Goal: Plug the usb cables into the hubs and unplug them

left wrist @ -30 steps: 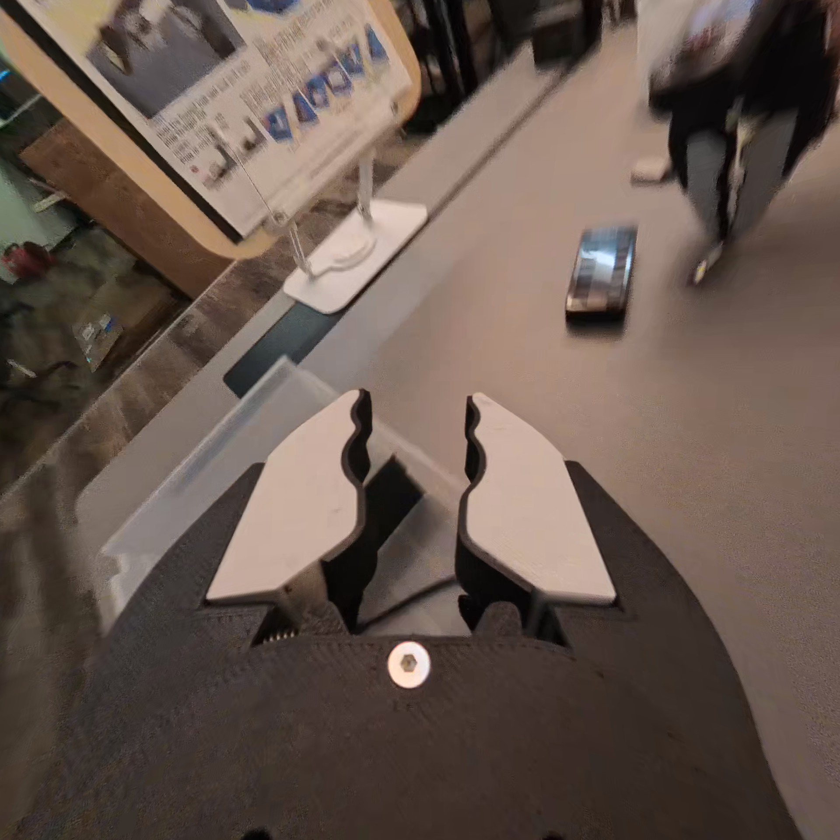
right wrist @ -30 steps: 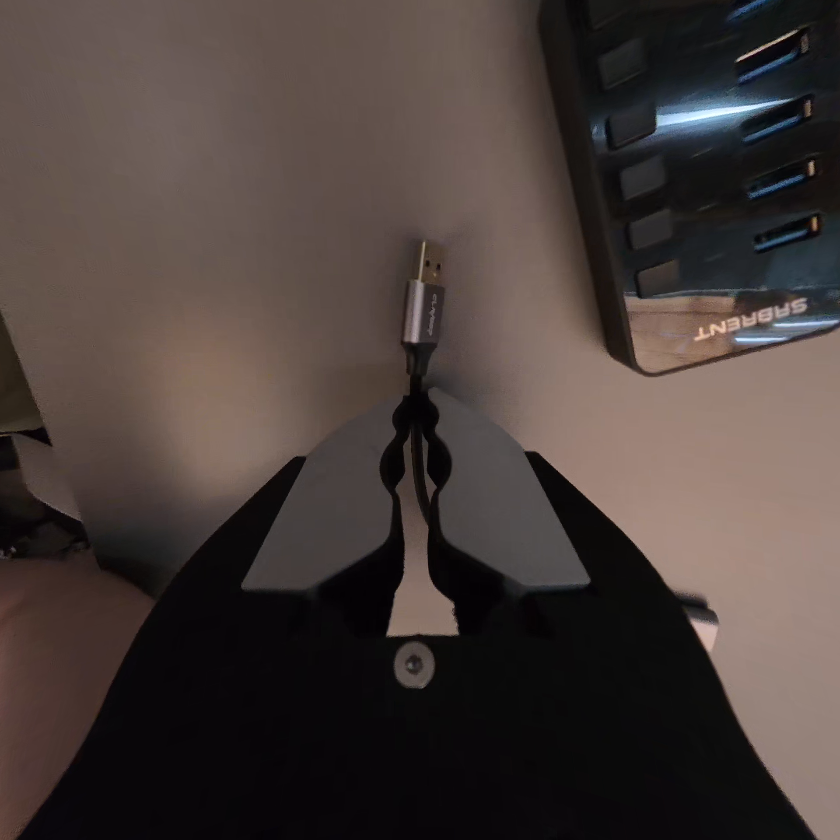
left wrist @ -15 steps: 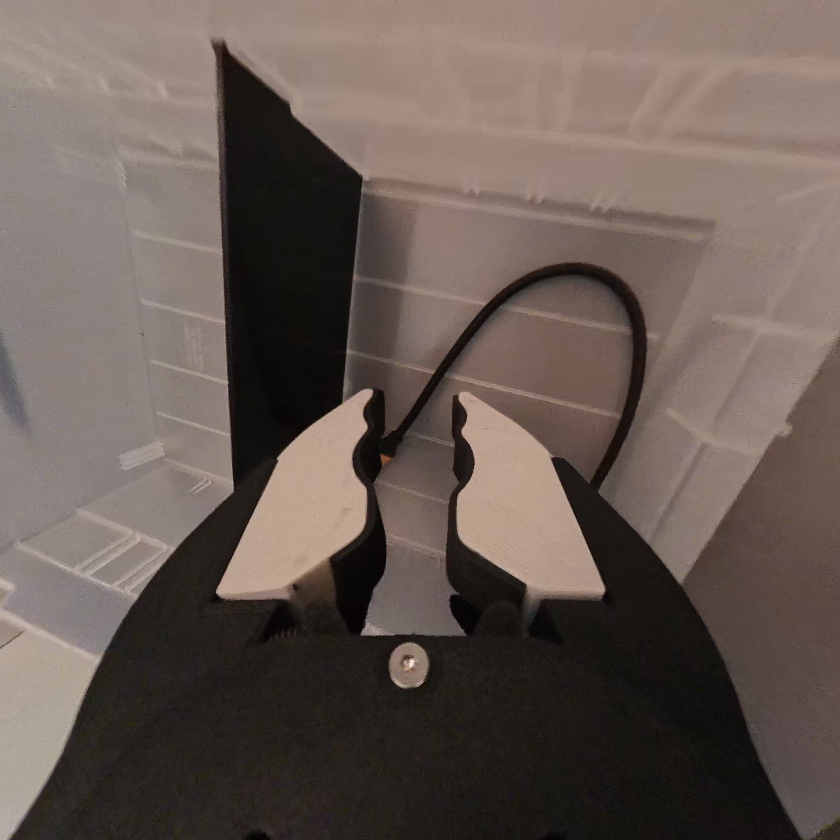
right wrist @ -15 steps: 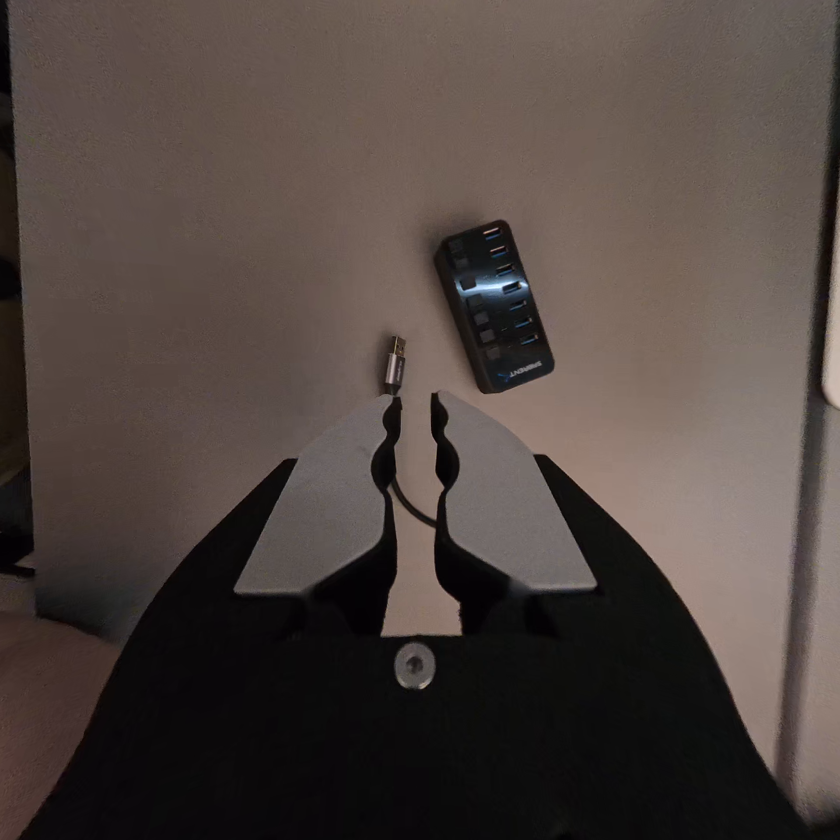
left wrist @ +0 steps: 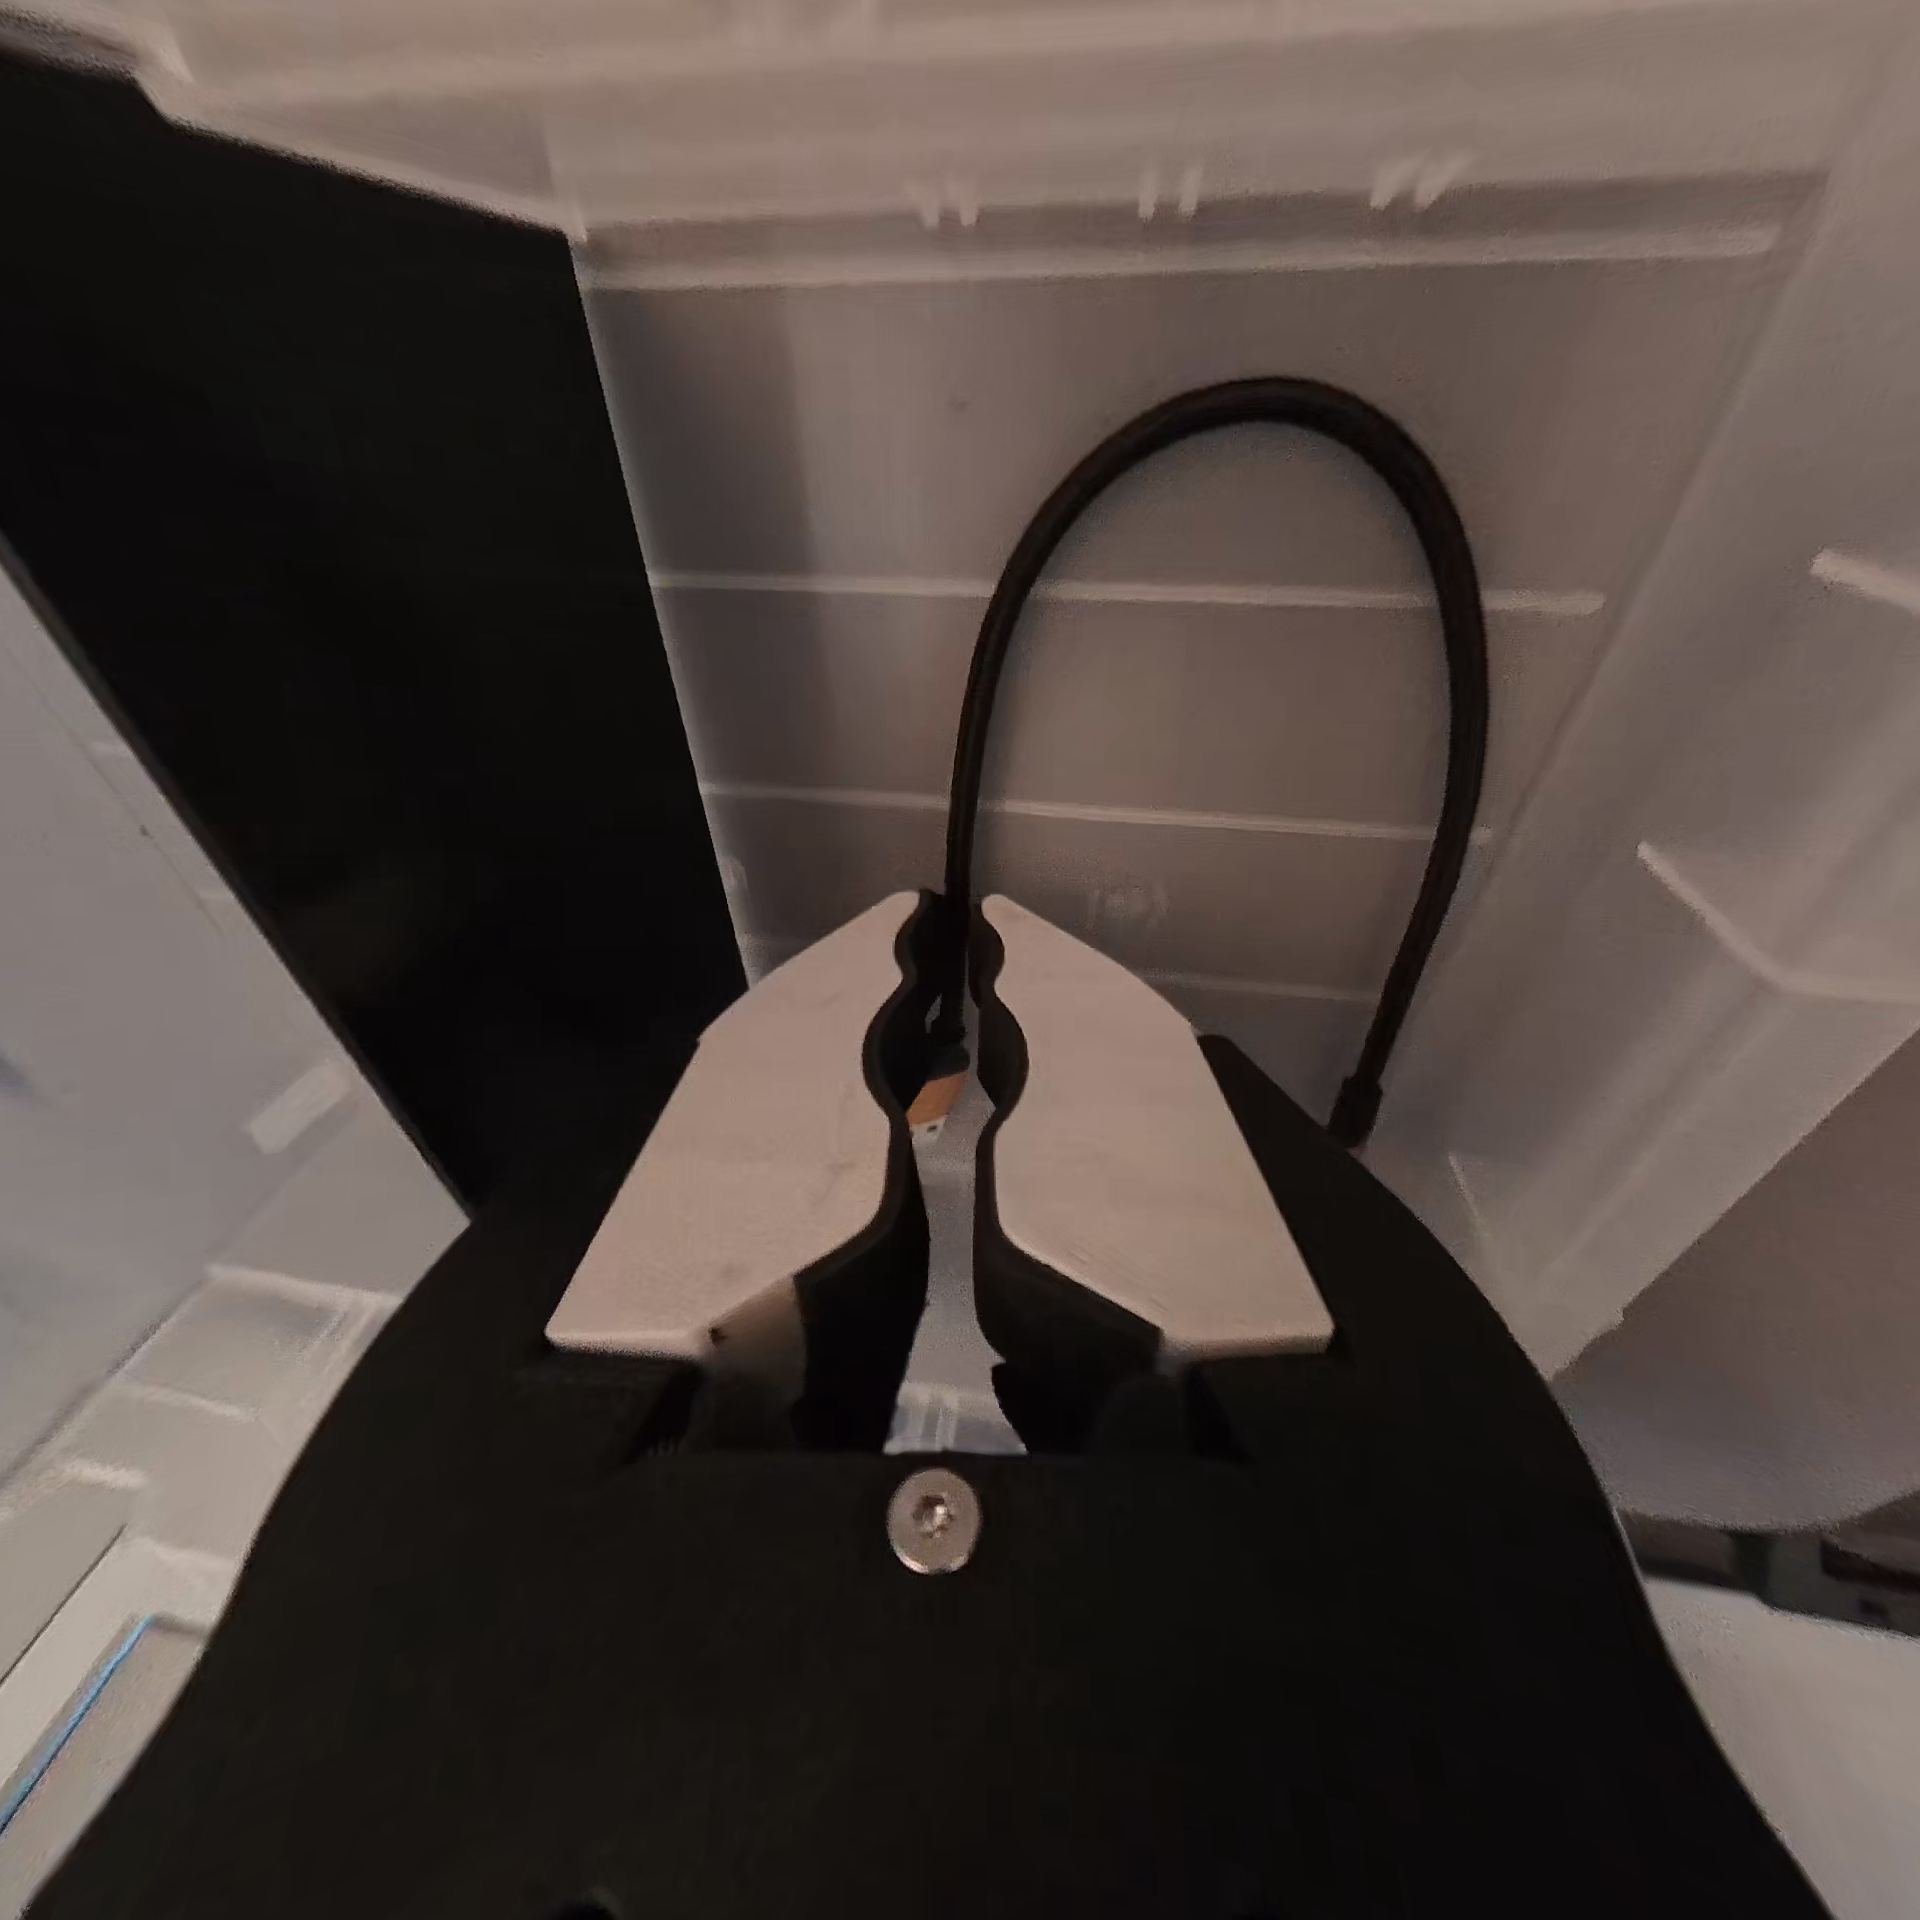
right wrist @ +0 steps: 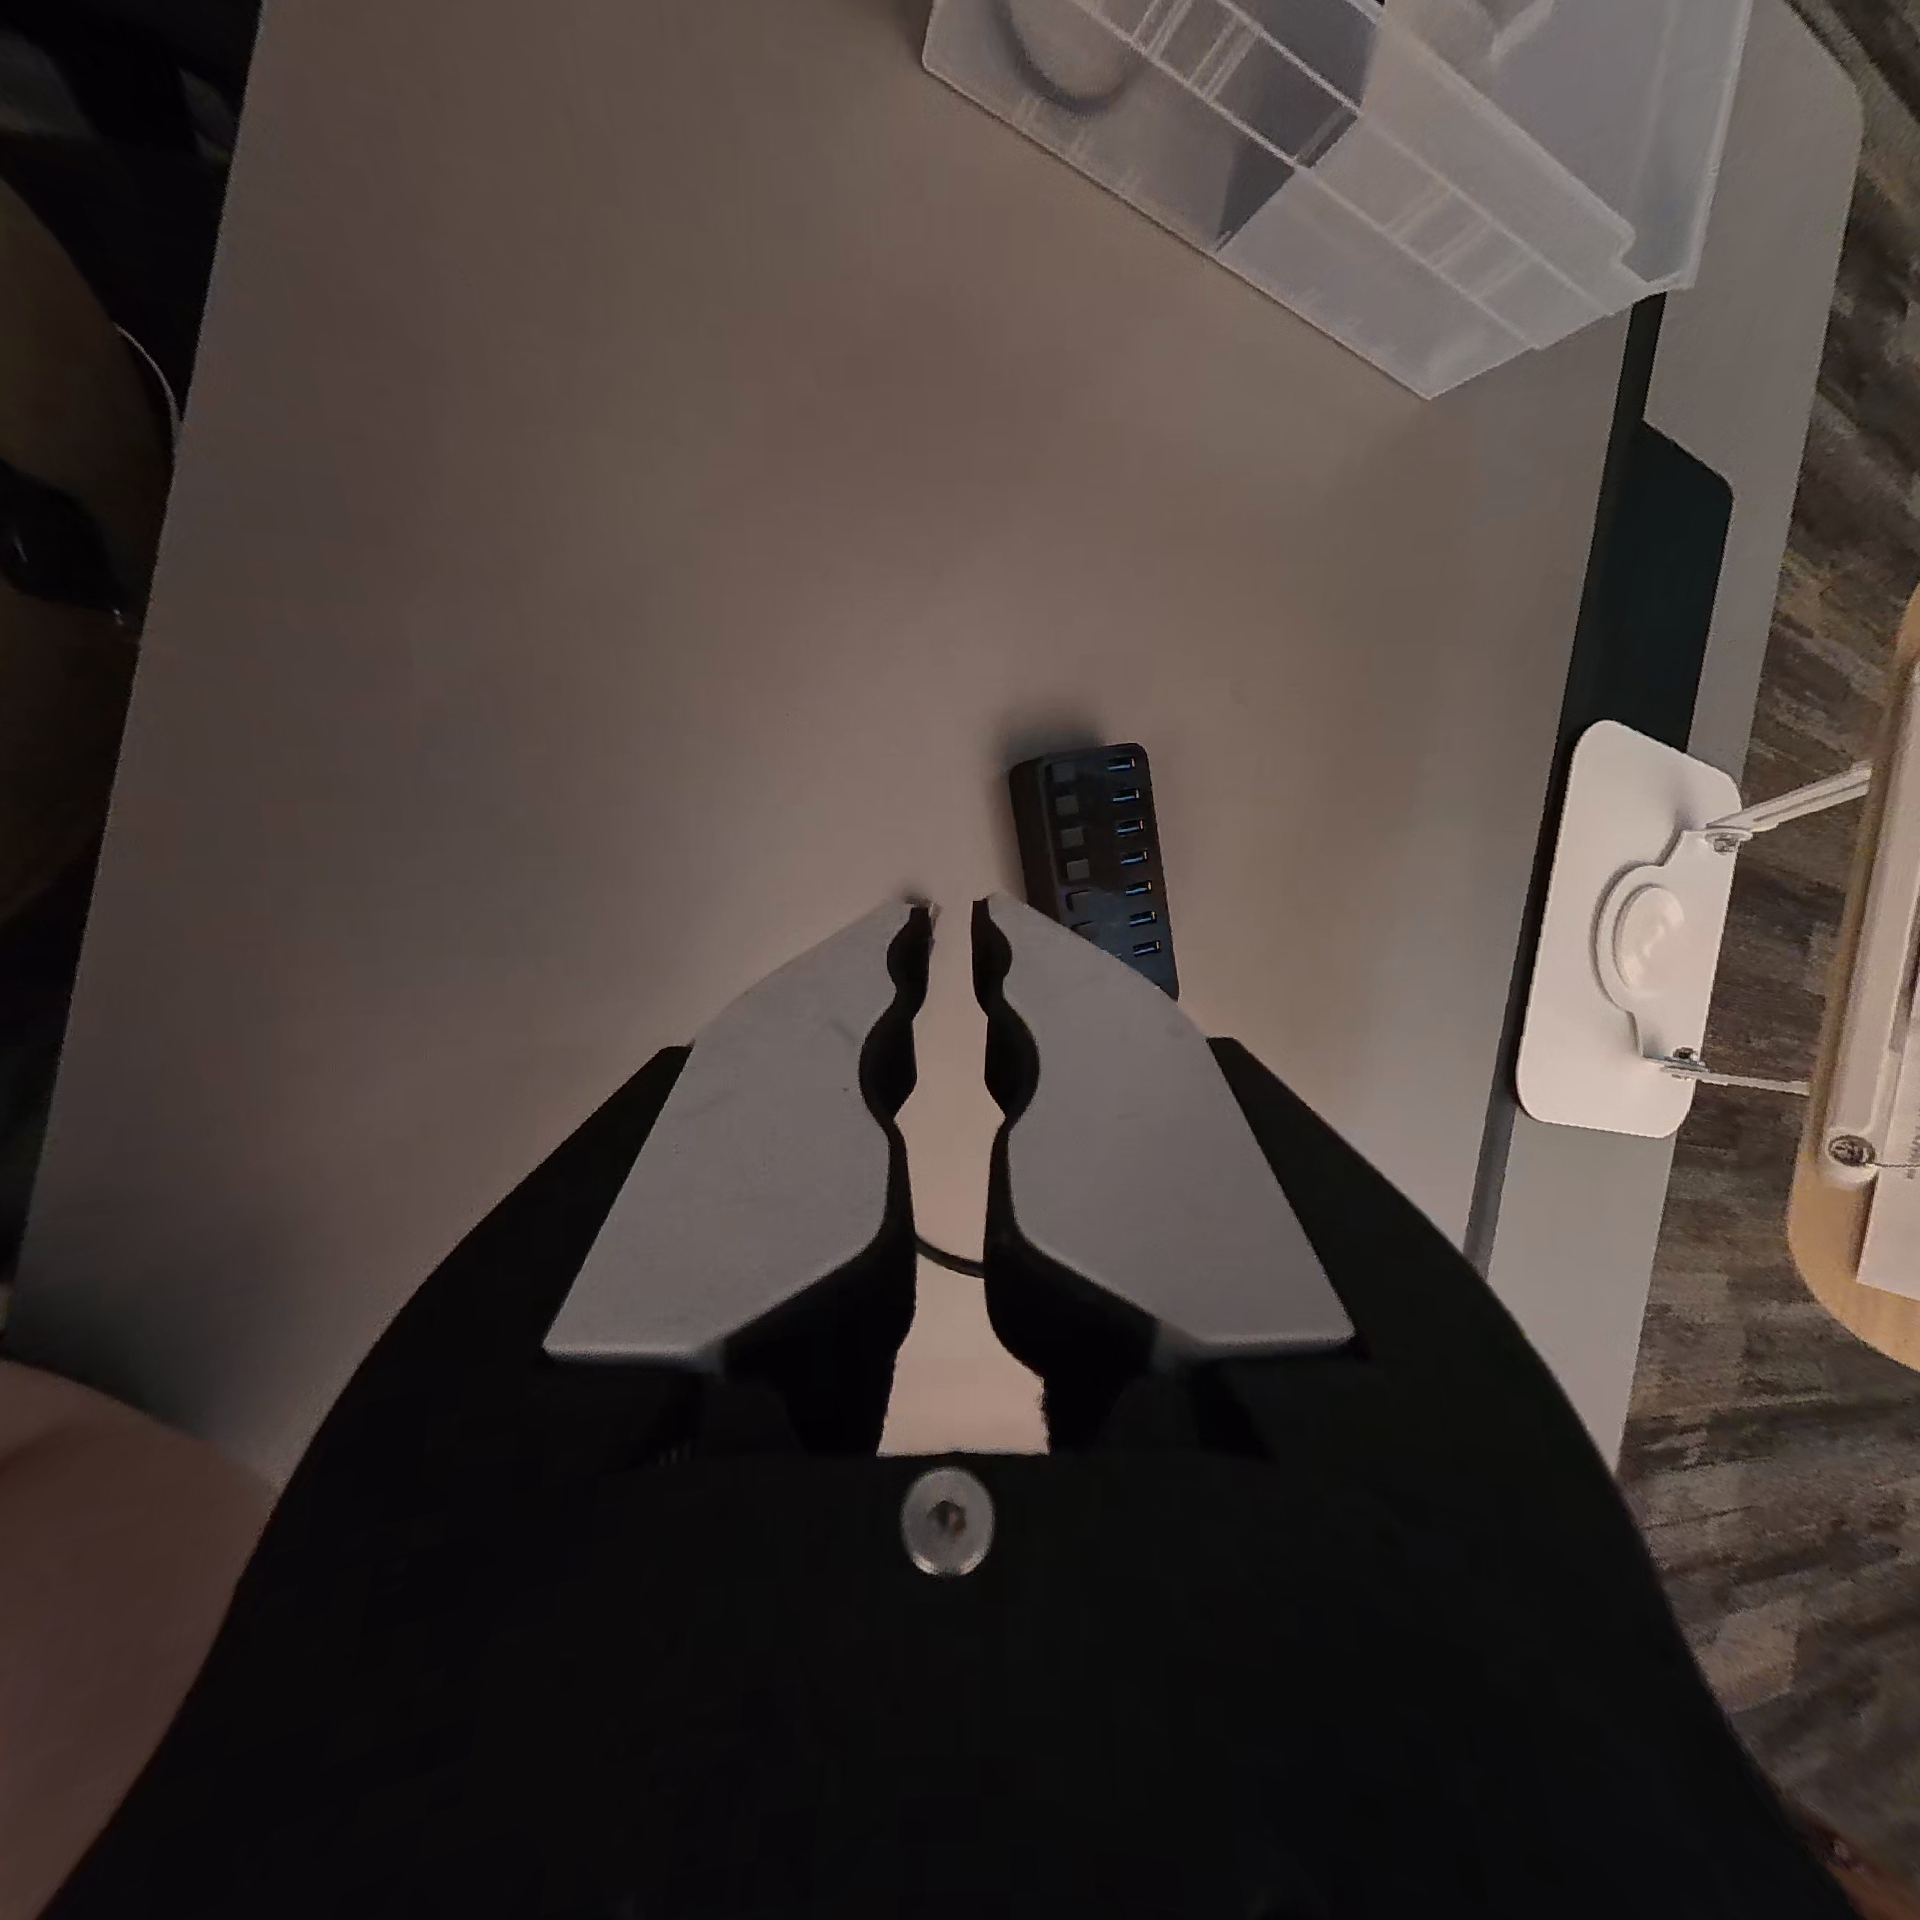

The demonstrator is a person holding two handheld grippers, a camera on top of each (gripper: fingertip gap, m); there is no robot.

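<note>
A black braided USB cable [left wrist: 1455, 582] sits pinched between the tips of the left gripper [left wrist: 951, 914], whose pale fingers [left wrist: 790, 1132] are clamped on the cord just behind its orange-tipped plug [left wrist: 940, 1096]; the plug points back toward the gripper's body, while the cord arches up and over to the right and runs down out of sight behind the gripper's black body. The gripper reaches deep inside a clear plastic bin [left wrist: 1195, 499], its ribbed wall close ahead and a black panel [left wrist: 312, 582] standing close at the left. The right gripper [right wrist: 954, 909] hovers high above the grey table [right wrist: 623, 520], looking straight down, its fingers [right wrist: 790, 1143] a narrow gap apart and holding nothing. A thin dark cable [right wrist: 948, 1259] shows on the table through that gap. Just beyond the right fingertip lies the black USB hub [right wrist: 1101, 852], its long axis running roughly away from the camera, ports in a row along its right side. The clear bin [right wrist: 1455, 187] rests at the table's far right corner, and a white stand base [right wrist: 1621, 956] sits at the right edge.
</note>
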